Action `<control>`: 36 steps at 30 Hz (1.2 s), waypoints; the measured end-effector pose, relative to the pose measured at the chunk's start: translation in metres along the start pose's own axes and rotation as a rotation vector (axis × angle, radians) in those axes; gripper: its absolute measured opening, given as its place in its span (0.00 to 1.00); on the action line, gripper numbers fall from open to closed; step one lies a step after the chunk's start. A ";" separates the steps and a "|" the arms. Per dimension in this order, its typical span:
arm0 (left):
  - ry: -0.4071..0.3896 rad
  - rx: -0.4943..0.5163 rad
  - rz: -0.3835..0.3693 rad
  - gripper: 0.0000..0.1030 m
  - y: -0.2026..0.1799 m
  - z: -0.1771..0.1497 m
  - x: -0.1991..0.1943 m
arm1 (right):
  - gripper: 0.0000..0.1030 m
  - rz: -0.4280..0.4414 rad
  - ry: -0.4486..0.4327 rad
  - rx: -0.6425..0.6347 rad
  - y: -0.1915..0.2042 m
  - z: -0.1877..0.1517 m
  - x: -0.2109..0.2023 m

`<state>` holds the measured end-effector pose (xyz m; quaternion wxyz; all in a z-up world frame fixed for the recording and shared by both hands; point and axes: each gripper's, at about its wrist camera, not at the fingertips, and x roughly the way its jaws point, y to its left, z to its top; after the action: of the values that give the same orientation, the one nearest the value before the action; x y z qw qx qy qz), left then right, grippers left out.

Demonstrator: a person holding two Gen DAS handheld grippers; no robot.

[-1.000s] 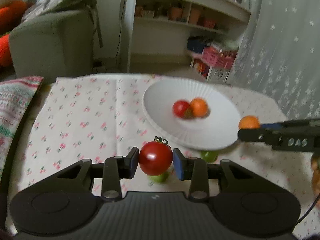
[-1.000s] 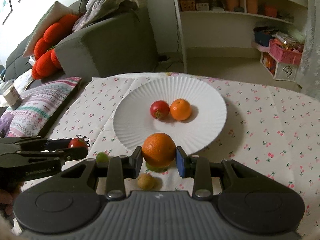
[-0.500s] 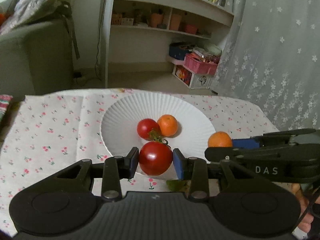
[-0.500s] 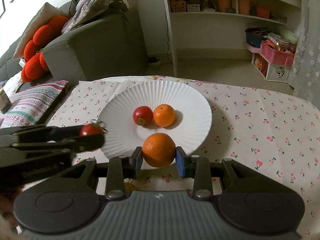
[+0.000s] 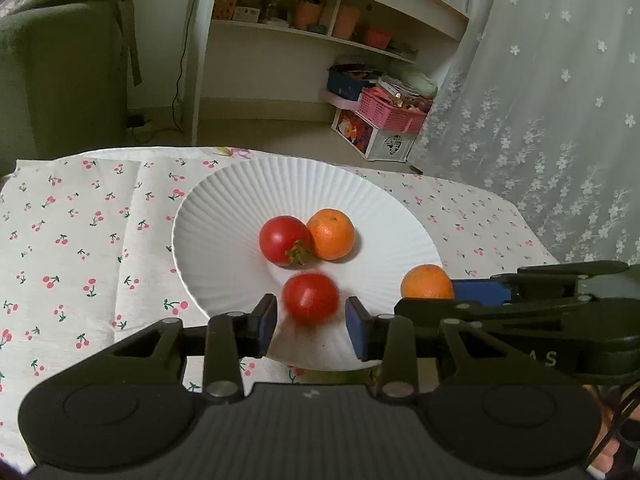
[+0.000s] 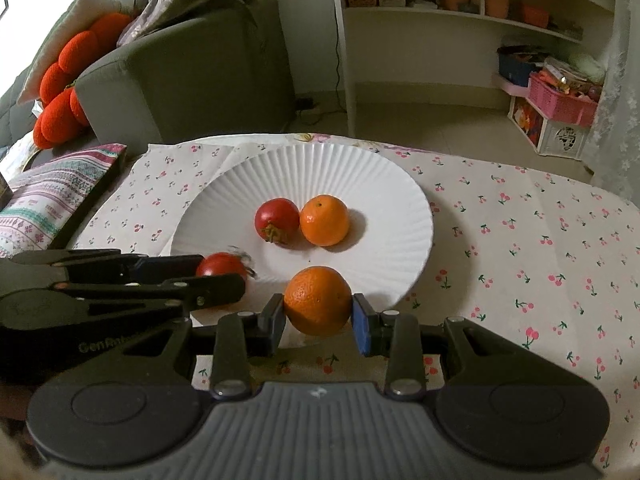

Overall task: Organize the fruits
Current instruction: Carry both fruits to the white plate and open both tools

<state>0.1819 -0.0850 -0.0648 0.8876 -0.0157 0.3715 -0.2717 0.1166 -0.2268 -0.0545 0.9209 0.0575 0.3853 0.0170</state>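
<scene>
A white ribbed plate [image 5: 200, 208] [image 6: 400, 184] holds a red tomato [image 5: 282, 240] [image 6: 276, 220] touching a small orange [image 5: 331, 233] [image 6: 324, 220]. My left gripper [image 5: 311, 326] [image 6: 222, 270] hangs over the plate's near part. A second tomato [image 5: 310, 298] [image 6: 220, 266] shows blurred between its blue pads, with a thin gap on each side, so the pads do not press it. My right gripper [image 6: 318, 324] [image 5: 426, 288] is shut on another orange [image 6: 318, 300] [image 5: 426, 282] above the plate's near rim, just right of the left gripper.
A cherry-print cloth [image 5: 80, 240] covers the table. Something green [image 5: 340, 378] peeks out under the plate's near edge. A striped cushion [image 6: 44, 204] and grey sofa [image 6: 180, 76] stand left, a white shelf [image 5: 320, 40] behind, and a curtain [image 5: 540, 100] right.
Both grippers have moved forward over the plate's near rim, side by side. The tomato sat tight between the left pads before; now it is blurred and loose from them.
</scene>
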 end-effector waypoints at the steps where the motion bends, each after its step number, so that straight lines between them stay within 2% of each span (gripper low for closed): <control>1: 0.003 -0.008 -0.005 0.27 0.001 0.000 0.000 | 0.33 0.001 0.000 0.002 -0.001 0.000 0.001; 4: 0.021 -0.040 -0.027 0.31 0.007 0.001 0.000 | 0.36 0.009 0.001 0.006 -0.002 -0.001 0.000; 10: -0.006 -0.076 -0.031 0.39 0.016 0.004 -0.025 | 0.40 -0.030 -0.010 0.021 -0.006 -0.001 -0.011; 14: -0.025 -0.109 -0.008 0.47 0.027 0.005 -0.046 | 0.49 -0.035 -0.042 0.058 -0.010 -0.001 -0.030; 18: -0.040 -0.134 0.022 0.60 0.035 0.001 -0.069 | 0.61 -0.039 -0.079 0.069 -0.004 0.000 -0.052; 20: -0.045 -0.129 0.036 0.66 0.037 -0.004 -0.081 | 0.65 -0.030 -0.087 0.088 -0.001 0.003 -0.061; 21: -0.045 -0.119 0.049 0.68 0.037 -0.006 -0.087 | 0.72 -0.023 -0.087 0.096 0.000 0.003 -0.066; 23: -0.040 -0.096 0.077 0.70 0.035 -0.012 -0.098 | 0.80 -0.017 -0.080 0.093 0.006 0.002 -0.074; 25: -0.024 -0.084 0.100 0.75 0.035 -0.017 -0.107 | 0.81 -0.019 -0.074 0.071 0.014 -0.002 -0.081; 29: -0.011 -0.090 0.084 0.77 0.038 -0.025 -0.121 | 0.90 -0.048 -0.054 0.019 0.026 -0.011 -0.088; 36: 0.004 -0.074 0.140 0.81 0.032 -0.038 -0.137 | 0.95 -0.097 -0.006 -0.032 0.041 -0.033 -0.099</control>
<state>0.0928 0.0168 -0.0108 0.9026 -0.0218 0.3831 -0.1950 0.0242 -0.1902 -0.0027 0.9225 0.0240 0.3846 -0.0216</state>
